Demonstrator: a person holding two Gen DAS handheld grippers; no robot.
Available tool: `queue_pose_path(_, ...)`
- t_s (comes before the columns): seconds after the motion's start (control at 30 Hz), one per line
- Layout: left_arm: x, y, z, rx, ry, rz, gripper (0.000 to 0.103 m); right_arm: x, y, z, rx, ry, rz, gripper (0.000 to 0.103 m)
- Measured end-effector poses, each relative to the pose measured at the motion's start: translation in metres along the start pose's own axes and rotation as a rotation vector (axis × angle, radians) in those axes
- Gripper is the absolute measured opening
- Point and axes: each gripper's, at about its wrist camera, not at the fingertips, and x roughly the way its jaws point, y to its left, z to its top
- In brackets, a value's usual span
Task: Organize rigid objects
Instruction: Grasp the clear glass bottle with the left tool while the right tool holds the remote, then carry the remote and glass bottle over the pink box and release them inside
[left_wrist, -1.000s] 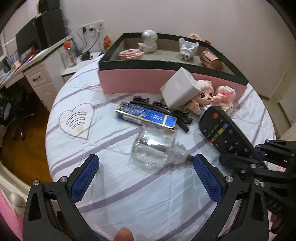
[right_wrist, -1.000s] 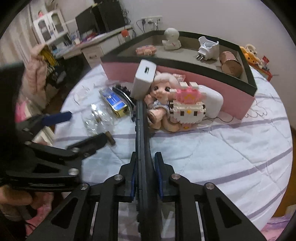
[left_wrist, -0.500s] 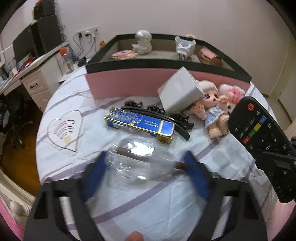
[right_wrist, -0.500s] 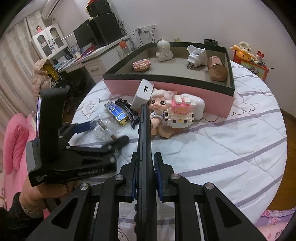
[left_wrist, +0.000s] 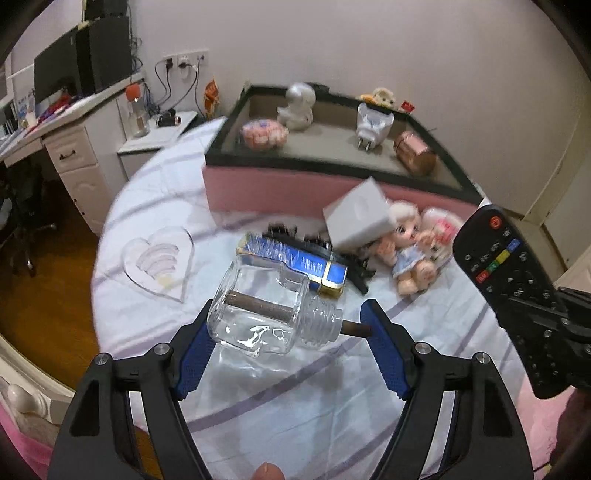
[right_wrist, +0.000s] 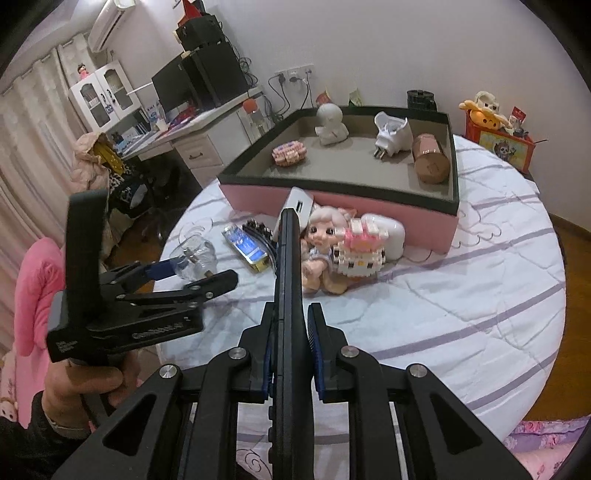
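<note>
A clear glass bottle (left_wrist: 264, 308) with a brown stick inside lies on its side on the bed cover. My left gripper (left_wrist: 286, 334) is open, its blue pads on either side of the bottle; the left pad seems to touch the glass. The bottle also shows in the right wrist view (right_wrist: 194, 256). My right gripper (right_wrist: 290, 332) is shut on a black remote control (right_wrist: 286, 295), held edge-on above the bed; its button face shows in the left wrist view (left_wrist: 506, 273). The pink box (left_wrist: 295, 192) with dark rim stands behind.
In front of the box lie a blue tin (left_wrist: 295, 264), a black hair clip (left_wrist: 332, 254), a white charger block (left_wrist: 356, 218), a doll (left_wrist: 410, 251) and a pink block figure (right_wrist: 356, 251). The box holds a white figurine (right_wrist: 330, 123), a plug (right_wrist: 391, 134) and a copper cylinder (right_wrist: 430, 158). A desk stands left.
My left gripper moved forward around the bottle, which now lies between its pads. My right gripper rose and pulled back with the remote.
</note>
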Motion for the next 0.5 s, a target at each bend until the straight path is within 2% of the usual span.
queue_pose_path(0.27,-0.037,-0.001,0.058,0.046,-0.11,0.018,0.077,-0.018,-0.005,0.042,-0.017,-0.077,-0.029,0.016)
queue_pose_path(0.5,-0.024,-0.007,0.116,0.075,-0.139,0.015,0.078,-0.011,-0.019,0.104,-0.023,-0.111,-0.064,0.016)
